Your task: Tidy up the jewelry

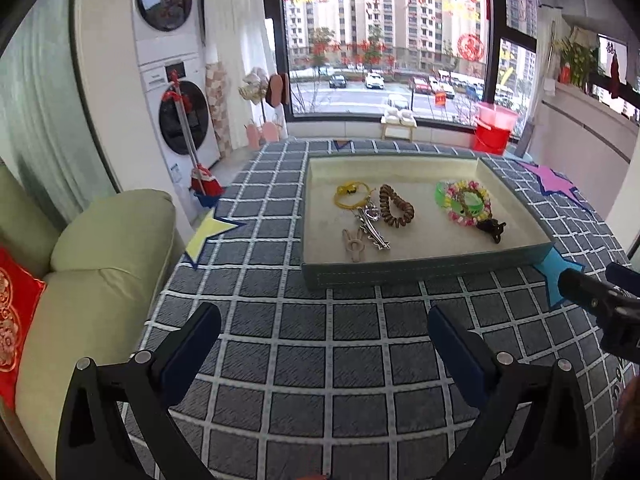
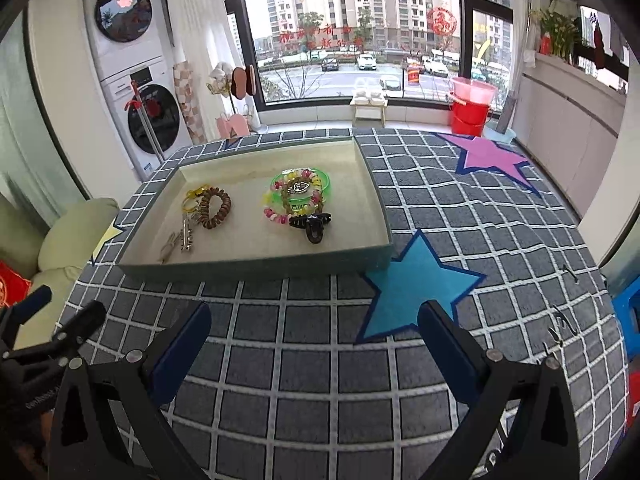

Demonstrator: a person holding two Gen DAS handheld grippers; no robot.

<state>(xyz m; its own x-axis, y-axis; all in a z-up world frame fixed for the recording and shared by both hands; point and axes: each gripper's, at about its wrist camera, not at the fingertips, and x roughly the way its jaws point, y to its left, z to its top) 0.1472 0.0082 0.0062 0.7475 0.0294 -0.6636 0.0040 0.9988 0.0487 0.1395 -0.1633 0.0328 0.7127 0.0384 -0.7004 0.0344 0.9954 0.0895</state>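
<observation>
Where jewelry [image 2: 298, 198] lies: tray [image 2: 256, 262].

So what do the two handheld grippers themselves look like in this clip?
Both match: the left gripper and right gripper have black triangular linkage arms with cut-outs and silver pivot bolts, ending in flat dark blue padded fingers. Small white lettering, unreadable, marks the left gripper's body in the right wrist view. No sleeves visible.

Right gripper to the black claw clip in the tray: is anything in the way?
Only the tray's near wall lies between; it must be cleared from above. The right gripper is open over bare cloth. The black claw clip touches the beaded bracelet behind it.
</observation>
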